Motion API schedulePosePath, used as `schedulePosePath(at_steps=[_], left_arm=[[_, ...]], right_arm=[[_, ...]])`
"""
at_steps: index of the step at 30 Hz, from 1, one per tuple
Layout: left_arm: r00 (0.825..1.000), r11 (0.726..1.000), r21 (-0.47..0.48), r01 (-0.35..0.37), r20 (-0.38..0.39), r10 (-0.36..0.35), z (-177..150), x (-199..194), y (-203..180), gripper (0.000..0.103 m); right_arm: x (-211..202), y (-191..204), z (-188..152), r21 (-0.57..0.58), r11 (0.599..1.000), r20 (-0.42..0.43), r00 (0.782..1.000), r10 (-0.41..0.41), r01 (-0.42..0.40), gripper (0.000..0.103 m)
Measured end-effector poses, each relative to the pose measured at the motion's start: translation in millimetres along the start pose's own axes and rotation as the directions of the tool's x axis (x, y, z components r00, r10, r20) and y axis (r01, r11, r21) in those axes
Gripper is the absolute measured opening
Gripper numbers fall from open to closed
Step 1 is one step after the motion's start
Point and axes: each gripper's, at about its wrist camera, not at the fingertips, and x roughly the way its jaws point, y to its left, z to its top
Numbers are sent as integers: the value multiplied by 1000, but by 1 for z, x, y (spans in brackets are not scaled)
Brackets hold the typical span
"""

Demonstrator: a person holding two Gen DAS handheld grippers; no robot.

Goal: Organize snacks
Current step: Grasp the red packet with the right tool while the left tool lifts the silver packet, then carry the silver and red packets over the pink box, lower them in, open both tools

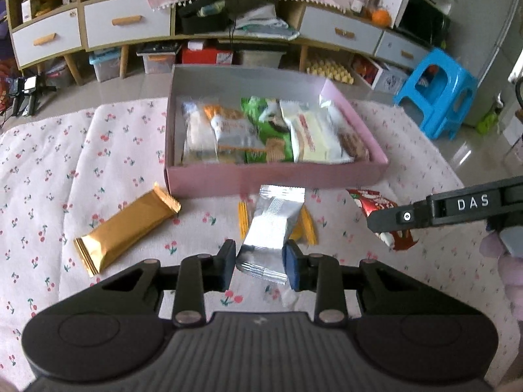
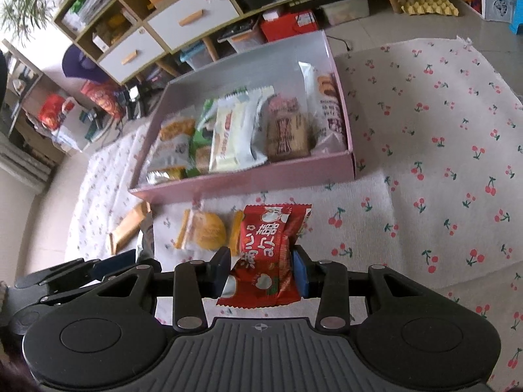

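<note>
— On the cherry-print cloth (image 2: 425, 150), just in front of the pink box (image 1: 274, 176), what is each tool doing?

— Both are gripping a snack. The left gripper (image 1: 260, 264) is pinching a silver packet (image 1: 273, 228) between its pads, at the packet's near end. The right gripper (image 2: 260, 272) is pinching a red packet (image 2: 264, 251) the same way.

— And the box?

— It is sitting near the far edge of the cloth, already holding a row of packets — orange, green, white and brown ones, leaning side by side.

— So which step is this?

— It looks like the carrying step: two snacks gripped, neither yet in the box. A gold bar (image 1: 126, 230) is lying near the box's front left corner, and a clear packet with a yellow cake (image 2: 204, 230) is lying between the two grippers — both still waiting.

— What is the next move asking for?

— Probably lifting each packet over the near wall and releasing it into a free spot; the right end seems fuller, so aiming carefully matters.
</note>
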Motion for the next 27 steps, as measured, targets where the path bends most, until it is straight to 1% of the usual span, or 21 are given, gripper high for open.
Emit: schedulePosePath(at_steps=[6,10,12,17,21,25,27], left_arm=[[998,999,-53,-10,67,14,16,-6,-2,29],[995,995,-101,2,100,8,26,-4,-1,29],[994,993,-118,-5,105,18,30,-2,-1,29],[990,995,-86,-57,123,68,49,5,-8,29],[982,993,-55,-101,152,108,66,8,-14,29],[975,993,-56,-100,195,109,67,10,-13,29],[975,995,-48,-89,201,97,65,17,-12,29]], right_arm=[[-12,-1,11,47,999,53,998,20,-22,38],[-20,0,19,65,998,106,994,11,-18,38],[-24,1,24,67,998,135,991,-2,-7,38],[-26,7,43,61,998,180,984,-14,3,38],[-21,11,59,56,998,208,978,-18,6,38],[-14,13,65,34,999,245,969,-22,14,38],[-8,13,67,23,999,239,971,-28,23,39]])
